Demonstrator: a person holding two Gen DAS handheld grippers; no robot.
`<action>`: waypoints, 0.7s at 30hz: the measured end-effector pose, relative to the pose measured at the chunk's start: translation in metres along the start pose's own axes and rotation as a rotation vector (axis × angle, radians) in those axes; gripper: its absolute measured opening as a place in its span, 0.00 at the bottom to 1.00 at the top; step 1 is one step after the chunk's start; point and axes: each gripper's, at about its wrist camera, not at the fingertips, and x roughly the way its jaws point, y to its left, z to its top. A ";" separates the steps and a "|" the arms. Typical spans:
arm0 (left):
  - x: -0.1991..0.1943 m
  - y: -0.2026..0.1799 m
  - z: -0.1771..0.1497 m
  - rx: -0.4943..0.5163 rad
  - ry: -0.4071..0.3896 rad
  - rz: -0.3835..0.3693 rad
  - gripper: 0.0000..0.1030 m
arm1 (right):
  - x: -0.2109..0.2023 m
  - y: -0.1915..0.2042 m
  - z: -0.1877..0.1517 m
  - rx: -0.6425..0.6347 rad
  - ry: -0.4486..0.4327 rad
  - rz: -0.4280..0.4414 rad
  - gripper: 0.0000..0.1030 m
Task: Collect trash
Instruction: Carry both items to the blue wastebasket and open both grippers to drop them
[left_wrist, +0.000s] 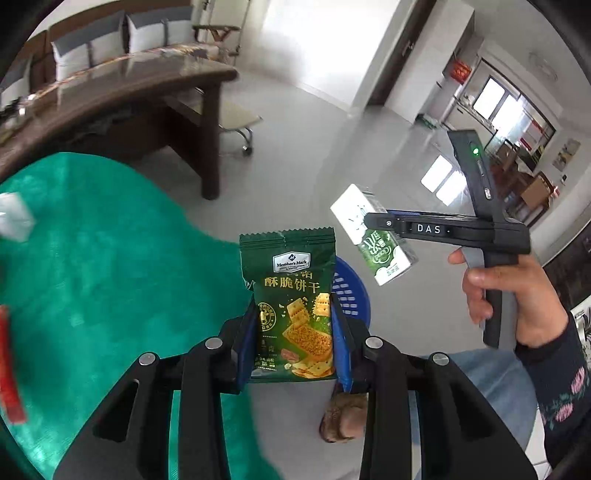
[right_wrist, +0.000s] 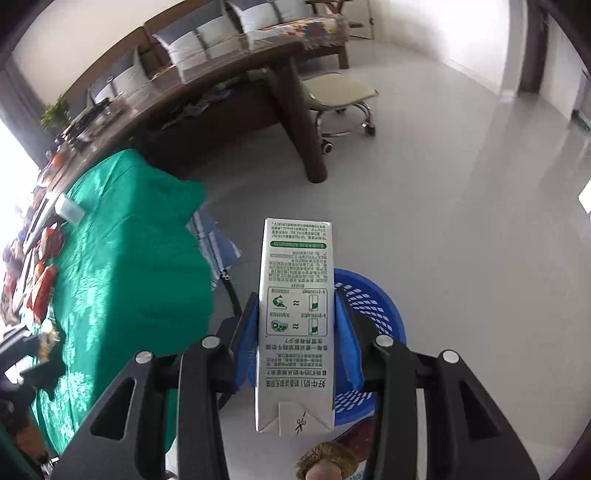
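Note:
My left gripper (left_wrist: 293, 339) is shut on a dark green cracker packet (left_wrist: 293, 295) and holds it upright in the air above the blue slotted bin (left_wrist: 349, 290). My right gripper (right_wrist: 295, 332) is shut on a white and green milk carton (right_wrist: 295, 314), held over the same blue bin (right_wrist: 373, 314). In the left wrist view the right gripper (left_wrist: 373, 221) shows at the right with the carton (left_wrist: 373, 236) in it, above and right of the bin.
A table with a green cloth (left_wrist: 92, 258) lies to the left, with a white box (left_wrist: 13, 218) and red wrappers (right_wrist: 44, 284) on it. A dark wooden desk (left_wrist: 122, 107) and a wheeled stool (right_wrist: 340, 96) stand behind. Grey floor (right_wrist: 443, 203) lies to the right.

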 end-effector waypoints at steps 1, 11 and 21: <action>0.016 -0.004 0.004 0.002 0.018 -0.006 0.34 | 0.003 -0.007 -0.001 0.011 0.003 0.005 0.38; 0.119 -0.029 0.022 -0.004 0.114 -0.029 0.35 | 0.024 -0.040 -0.001 0.064 0.027 0.026 0.40; 0.104 -0.030 0.028 -0.011 -0.025 0.015 0.88 | 0.003 -0.052 0.003 0.124 -0.060 0.043 0.72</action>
